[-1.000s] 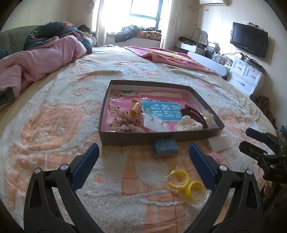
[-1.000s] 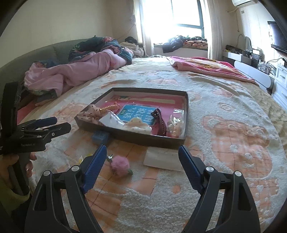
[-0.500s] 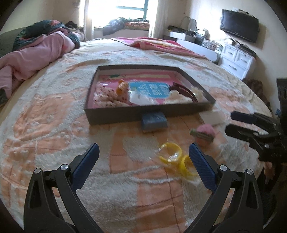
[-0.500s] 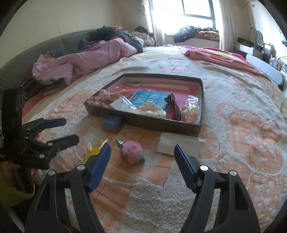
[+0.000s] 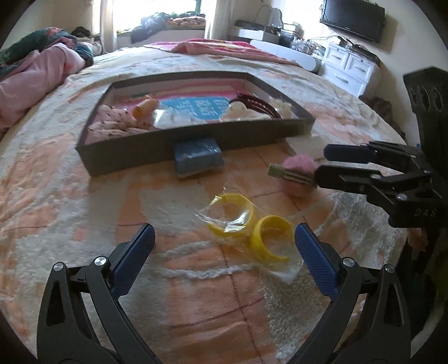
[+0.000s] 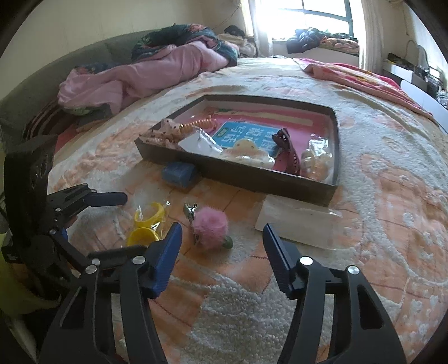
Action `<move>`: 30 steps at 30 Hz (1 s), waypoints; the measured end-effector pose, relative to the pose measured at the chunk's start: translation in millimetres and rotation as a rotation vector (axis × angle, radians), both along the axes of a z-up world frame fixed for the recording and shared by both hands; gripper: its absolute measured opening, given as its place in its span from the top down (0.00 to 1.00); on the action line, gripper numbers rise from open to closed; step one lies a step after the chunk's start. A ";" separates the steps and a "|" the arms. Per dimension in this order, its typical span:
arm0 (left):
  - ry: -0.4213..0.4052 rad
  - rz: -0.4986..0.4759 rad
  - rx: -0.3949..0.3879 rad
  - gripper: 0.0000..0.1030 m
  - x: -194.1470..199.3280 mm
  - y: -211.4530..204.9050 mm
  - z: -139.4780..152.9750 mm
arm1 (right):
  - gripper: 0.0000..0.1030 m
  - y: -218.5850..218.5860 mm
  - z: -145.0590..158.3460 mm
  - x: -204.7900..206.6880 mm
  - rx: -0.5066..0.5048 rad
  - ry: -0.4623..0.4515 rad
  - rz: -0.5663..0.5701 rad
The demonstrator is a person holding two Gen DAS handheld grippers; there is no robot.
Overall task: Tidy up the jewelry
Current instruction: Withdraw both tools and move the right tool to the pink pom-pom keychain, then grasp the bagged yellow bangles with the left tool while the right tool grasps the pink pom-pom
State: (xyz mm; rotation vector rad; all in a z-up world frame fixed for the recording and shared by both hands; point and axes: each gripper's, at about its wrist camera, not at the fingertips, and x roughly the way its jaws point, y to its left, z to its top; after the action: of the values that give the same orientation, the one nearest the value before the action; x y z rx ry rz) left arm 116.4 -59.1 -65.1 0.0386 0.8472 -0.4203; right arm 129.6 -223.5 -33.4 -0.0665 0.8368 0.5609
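A dark shallow tray [image 5: 196, 140] [image 6: 246, 179] on the bed holds hair clips, a scrunchie and small packets. In front of it lie a blue box [image 5: 197, 158] [image 6: 179, 173], two yellow hoops in a clear bag [image 5: 246, 224] [image 6: 147, 222], a pink pom-pom clip [image 5: 298, 173] [image 6: 210, 229] and a flat white packet [image 6: 294, 224]. My left gripper [image 5: 224, 249] is open, just short of the yellow hoops. My right gripper [image 6: 221, 243] is open, with the pom-pom clip just ahead between its fingers; it also shows in the left wrist view [image 5: 322, 161].
The bed is covered by a cream and orange fuzzy blanket [image 5: 84, 210]. A pink quilt [image 6: 134, 75] is bundled at the far left. White drawers [image 5: 347, 67] and a television [image 5: 352, 16] stand beyond the bed's right side.
Both grippers have moved forward and lower toward the items in front of the tray. The hoops now lie close to the left fingers and the pom-pom clip close to the right fingers.
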 end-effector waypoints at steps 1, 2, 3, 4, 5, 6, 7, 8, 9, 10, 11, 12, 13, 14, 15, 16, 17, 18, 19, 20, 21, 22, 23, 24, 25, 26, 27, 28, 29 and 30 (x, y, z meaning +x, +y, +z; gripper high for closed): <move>0.003 -0.004 -0.003 0.11 0.9 -0.4 -1.0 | 0.48 0.6 -2.0 2.0 0.001 0.008 0.006; 0.003 -0.008 -0.004 0.11 1.3 -1.7 -1.9 | 0.49 1.7 -4.7 4.6 0.002 0.019 0.014; 0.002 -0.013 -0.003 0.11 2.1 -2.8 -2.7 | 0.50 2.3 -6.5 6.2 0.004 0.027 0.017; 0.003 -0.018 -0.007 0.11 2.9 -3.3 -3.6 | 0.51 3.1 -8.7 8.5 0.009 0.038 0.023; 0.003 -0.021 -0.014 0.11 3.8 -3.1 -4.2 | 0.54 3.7 -10.1 10.3 0.014 0.046 0.027; 0.004 -0.022 -0.019 0.11 4.7 -3.2 -4.8 | 0.55 4.7 -12.1 12.3 0.019 0.056 0.032; 0.008 -0.024 -0.026 0.11 6.3 -3.0 -5.9 | 0.57 5.7 -13.8 13.4 0.023 0.063 0.037; 0.011 -0.025 -0.034 0.11 7.3 -2.7 -6.6 | 0.60 6.8 -15.5 14.2 0.028 0.069 0.043; 0.014 -0.024 -0.042 0.11 8.1 -2.1 -7.1 | 0.62 8.0 -17.5 15.2 0.034 0.078 0.051; 0.015 -0.024 -0.046 0.11 8.6 -2.2 -7.4 | 0.67 8.9 -18.7 15.6 0.040 0.083 0.057; 0.014 -0.026 -0.046 0.11 8.8 -2.5 -7.4 | 0.69 9.6 -20.0 15.5 0.046 0.087 0.064; 0.013 -0.027 -0.047 0.11 8.6 -2.9 -7.3 | 0.69 10.1 -20.3 14.7 0.044 0.084 0.065; 0.011 -0.027 -0.048 0.11 8.6 -3.6 -7.2 | 0.70 10.4 -19.3 12.6 0.041 0.076 0.065; 0.009 -0.026 -0.049 0.11 8.6 -4.0 -6.8 | 0.70 9.9 -18.4 11.1 0.040 0.069 0.065; 0.007 -0.026 -0.051 0.11 8.2 -3.9 -6.6 | 0.70 8.7 -17.1 9.2 0.044 0.062 0.063; 0.007 -0.025 -0.053 0.12 8.2 -4.0 -6.5 | 0.70 8.2 -16.5 8.7 0.047 0.059 0.059; 0.006 -0.023 -0.055 0.14 7.8 -3.7 -5.9 | 0.70 6.8 -15.5 8.2 0.050 0.054 0.052; 0.005 -0.021 -0.056 0.16 8.0 -3.4 -5.3 | 0.70 4.0 -14.0 7.5 0.053 0.048 0.039; 0.004 -0.017 -0.057 0.18 8.3 -2.7 -4.8 | 0.70 2.3 -12.7 7.7 0.053 0.044 0.030; 0.005 -0.013 -0.061 0.20 8.2 -2.0 -4.1 | 0.70 -0.4 -11.4 7.6 0.055 0.041 0.024; 0.007 -0.008 -0.066 0.21 7.7 -1.0 -3.5 | 0.70 -3.4 -10.0 7.4 0.060 0.038 0.015; 0.008 -0.004 -0.067 0.24 7.8 -1.3 -2.8 | 0.70 -6.3 -8.5 7.2 0.064 0.034 0.005; 0.009 0.002 -0.066 0.26 7.6 -1.4 -2.1 | 0.70 -7.3 -7.7 7.5 0.066 0.032 -0.001; 0.011 0.008 -0.066 0.27 6.9 -1.4 -1.5 | 0.70 -10.2 -6.2 7.2 0.070 0.029 -0.009; 0.015 0.012 -0.068 0.29 6.1 -1.1 -0.8 | 0.70 -11.5 -5.6 6.9 0.071 0.026 -0.016; 0.018 0.013 -0.067 0.31 4.5 -1.8 1.0 | 0.70 -13.4 -4.4 6.5 0.072 0.022 -0.024; 0.020 0.010 -0.062 0.32 2.7 -2.9 2.5 | 0.70 -14.4 -3.6 6.1 0.073 0.020 -0.027; 0.025 0.006 -0.062 0.32 1.9 -3.3 3.1 | 0.70 -15.6 -2.7 5.6 0.075 0.019 -0.030; 0.032 0.002 -0.065 0.32 0.4 -4.8 3.8 | 0.70 -17.3 -1.4 4.7 0.076 0.014 -0.035; 0.041 0.000 -0.064 0.32 -1.0 -6.6 4.0 | 0.70 -17.6 -0.7 4.8 0.075 0.011 -0.036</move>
State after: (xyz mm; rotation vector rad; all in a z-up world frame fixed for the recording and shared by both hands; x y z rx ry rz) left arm 115.3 -65.7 -61.1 -0.0291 0.8737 -0.4488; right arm 134.4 -241.1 -34.1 0.0206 0.8250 0.5587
